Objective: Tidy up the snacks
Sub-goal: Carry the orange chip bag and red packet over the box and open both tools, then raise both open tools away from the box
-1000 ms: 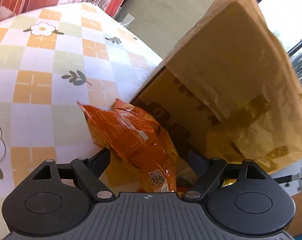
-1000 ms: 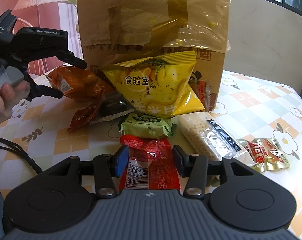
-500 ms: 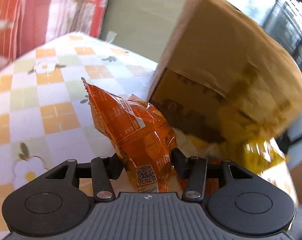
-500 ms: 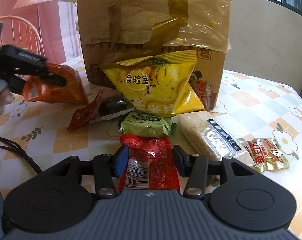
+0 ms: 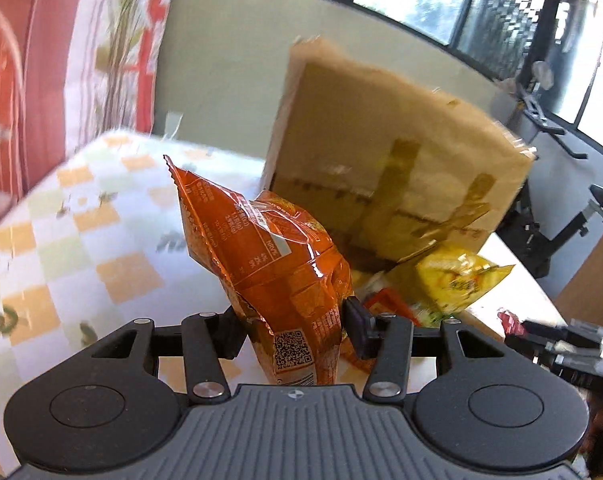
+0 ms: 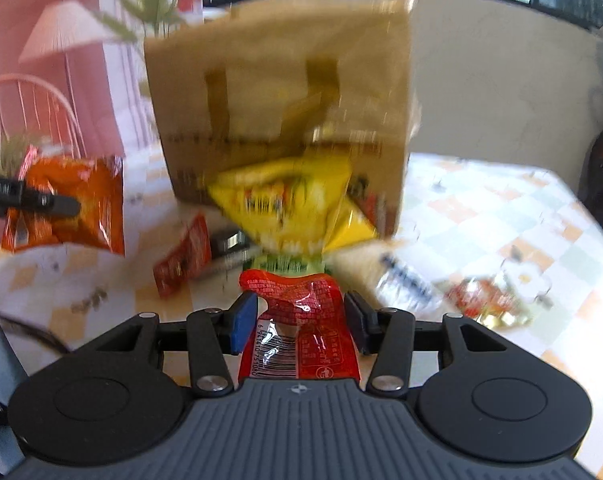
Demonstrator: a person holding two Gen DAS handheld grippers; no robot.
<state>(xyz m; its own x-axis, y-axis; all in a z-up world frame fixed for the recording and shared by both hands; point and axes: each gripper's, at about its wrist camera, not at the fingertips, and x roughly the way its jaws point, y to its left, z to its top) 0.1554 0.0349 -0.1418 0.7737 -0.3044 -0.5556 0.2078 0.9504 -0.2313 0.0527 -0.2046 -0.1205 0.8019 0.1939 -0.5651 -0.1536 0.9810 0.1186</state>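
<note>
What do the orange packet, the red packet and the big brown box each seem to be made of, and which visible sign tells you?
Orange packet: thin glossy plastic or foil film; it crinkles, glints, and has a serrated edge.
Red packet: likewise shiny film, creased, with bright highlights.
Brown box: probably matt cardboard, with shiny tape strips; blur hides its surface detail.

Barcode digits "6 924410 751080" on red packet (image 6: 305, 332)

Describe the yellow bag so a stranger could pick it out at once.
Find the tall cardboard box standing on the checked table. The yellow bag leans against the foot of its front face, at the back of the pile of snacks. It is the biggest packet there and the only yellow one; the packets around it are small and red, green or clear.
</note>
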